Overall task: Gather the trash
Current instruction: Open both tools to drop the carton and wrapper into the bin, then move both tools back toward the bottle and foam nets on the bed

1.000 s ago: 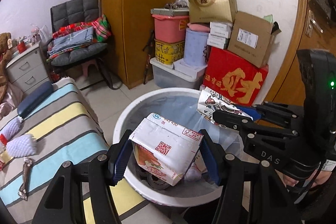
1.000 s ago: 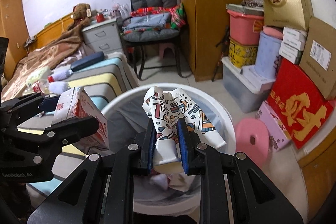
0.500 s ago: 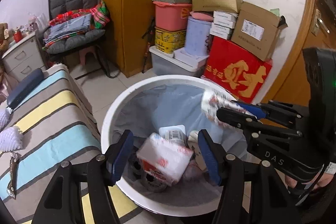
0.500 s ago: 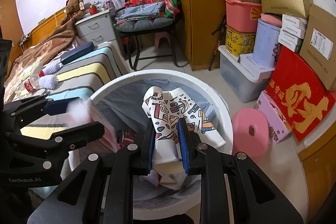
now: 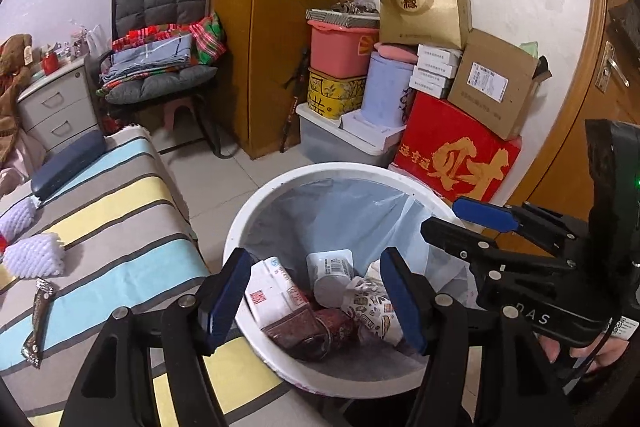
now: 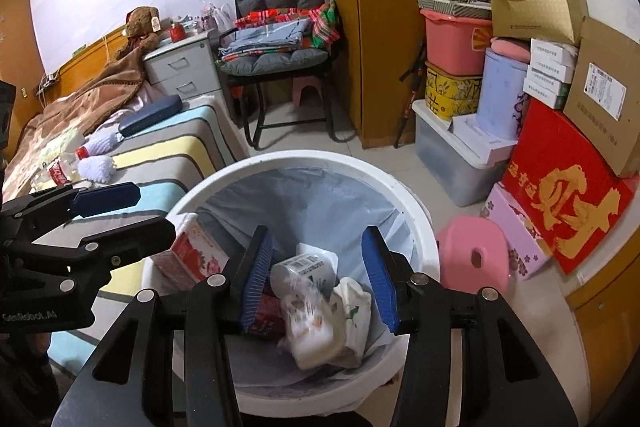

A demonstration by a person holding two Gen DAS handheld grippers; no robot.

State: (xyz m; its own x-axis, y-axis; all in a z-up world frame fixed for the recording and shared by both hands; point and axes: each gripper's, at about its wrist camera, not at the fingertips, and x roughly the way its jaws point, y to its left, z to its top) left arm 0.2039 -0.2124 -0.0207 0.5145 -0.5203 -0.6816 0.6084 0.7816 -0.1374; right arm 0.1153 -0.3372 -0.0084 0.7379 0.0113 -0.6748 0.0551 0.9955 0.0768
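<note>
Only the right wrist view shows the pink stool (image 6: 474,251) on the floor right of the white bin (image 6: 420,223), the brown blanket (image 6: 80,103) far up the bed, and the plastic bottle (image 6: 60,169) lying on the striped cover. Only the left wrist view shows the dark snack wrapper (image 5: 38,319) on the bed to the left of the left gripper (image 5: 316,293), and fingers of a hand (image 5: 576,351) under the right gripper's body at far right.

The left gripper hangs over the near rim of the bin, jaws apart, with nothing between the blue pads. The right gripper (image 6: 318,277) is also over the bin; its jaws are opening and grip nothing, and the patterned paper cup (image 6: 310,319), blurred, is below them, inside the bin.

The bin is lined with a pale bag (image 5: 352,211). In it lie a red-and-white carton (image 5: 268,291) against the left wall, a white tub with a label (image 5: 330,269), a dark red package (image 5: 316,327) and the patterned cup on the right side.
</note>
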